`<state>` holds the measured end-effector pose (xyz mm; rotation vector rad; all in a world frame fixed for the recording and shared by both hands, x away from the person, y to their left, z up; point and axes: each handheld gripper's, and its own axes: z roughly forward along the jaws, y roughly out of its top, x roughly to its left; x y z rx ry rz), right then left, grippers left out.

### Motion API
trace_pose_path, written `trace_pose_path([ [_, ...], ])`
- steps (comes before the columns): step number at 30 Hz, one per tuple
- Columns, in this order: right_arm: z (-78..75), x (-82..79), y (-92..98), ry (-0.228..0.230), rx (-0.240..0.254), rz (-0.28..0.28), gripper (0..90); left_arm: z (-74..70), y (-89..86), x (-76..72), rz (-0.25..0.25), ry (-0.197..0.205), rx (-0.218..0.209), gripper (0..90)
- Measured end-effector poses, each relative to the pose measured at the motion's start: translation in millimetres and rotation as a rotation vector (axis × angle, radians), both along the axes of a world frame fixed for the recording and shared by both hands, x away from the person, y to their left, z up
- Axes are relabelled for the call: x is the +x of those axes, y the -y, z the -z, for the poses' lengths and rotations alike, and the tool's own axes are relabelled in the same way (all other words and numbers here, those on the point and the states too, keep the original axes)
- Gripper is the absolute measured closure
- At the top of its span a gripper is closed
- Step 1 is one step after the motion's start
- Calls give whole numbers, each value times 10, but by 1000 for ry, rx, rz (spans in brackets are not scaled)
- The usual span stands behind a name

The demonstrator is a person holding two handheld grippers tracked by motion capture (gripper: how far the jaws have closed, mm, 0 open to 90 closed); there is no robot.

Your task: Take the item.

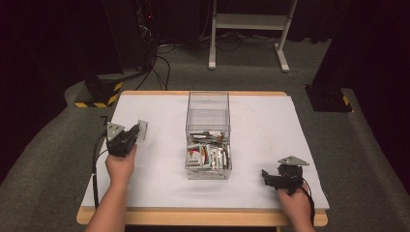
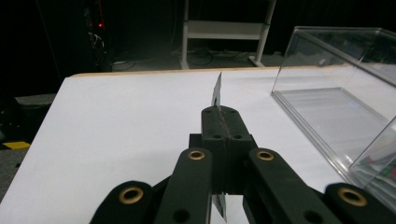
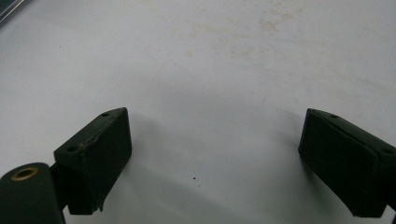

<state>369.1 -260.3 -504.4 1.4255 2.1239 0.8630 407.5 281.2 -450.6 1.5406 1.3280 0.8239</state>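
My left gripper [image 1: 134, 134] hovers over the left part of the white table, shut on a thin silvery packet [image 1: 142, 129]. In the left gripper view the jaws [image 2: 225, 113] are pressed together, and the packet [image 2: 217, 91] stands edge-on above them with its lower end below the pads. A clear plastic box [image 1: 208, 133] stands at the table's middle, right of this gripper, and several packets [image 1: 209, 153] lie in its near half. My right gripper [image 1: 265, 178] rests low at the near right, pointing left. Its jaws [image 3: 215, 156] stand wide apart over bare tabletop with nothing between them.
The white table sheet [image 1: 270, 125] has faint yellowish stains [image 3: 261, 23] ahead of the right gripper. Beyond the table's far edge are a white metal stand [image 1: 249, 29], cables on the floor and a yellow-black striped base [image 1: 99, 94]. The clear box's wall [image 2: 336, 88] rises right of the left gripper.
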Motion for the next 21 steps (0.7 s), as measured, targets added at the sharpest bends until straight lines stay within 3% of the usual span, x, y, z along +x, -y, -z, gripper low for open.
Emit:
trace_pose_path([
  [9,0,0,1,0,1,0,93,125,57,89,-5,-43,31,900],
  [21,0,0,1,-1,3,1,93,182,223,116,45,-57,-4,879],
])
